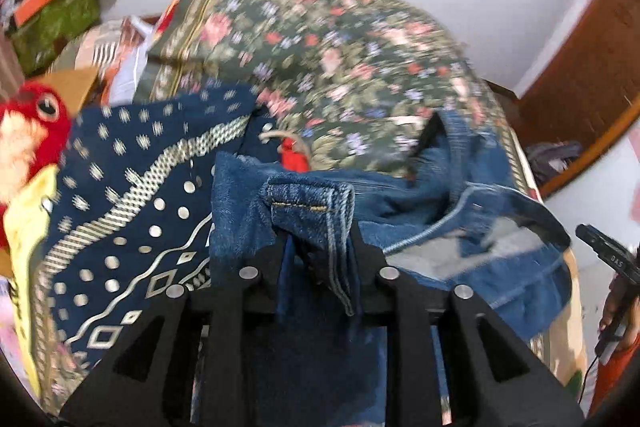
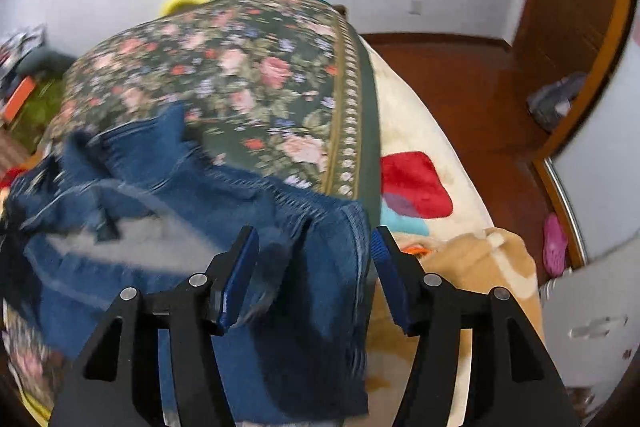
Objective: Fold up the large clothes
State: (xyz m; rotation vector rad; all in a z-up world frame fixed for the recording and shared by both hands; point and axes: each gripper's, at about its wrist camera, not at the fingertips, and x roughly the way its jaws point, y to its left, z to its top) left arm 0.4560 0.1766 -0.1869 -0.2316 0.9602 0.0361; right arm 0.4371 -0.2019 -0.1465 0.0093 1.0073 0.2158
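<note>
While the floral bedspread (image 2: 240, 75) fills the bed, the jeans (image 2: 168, 211) lie heaped at its six o'clock edge; the right gripper (image 2: 314, 259) stands wide around a loose denim hem, pads clear; the left gripper (image 1: 320, 247) is narrow, waistband between its jaws, grip uncertain; release both fully, then smooth flat.

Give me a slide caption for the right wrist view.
Right claw open astride the frayed hem of blue denim jeans lying on a floral bedspread.
</note>
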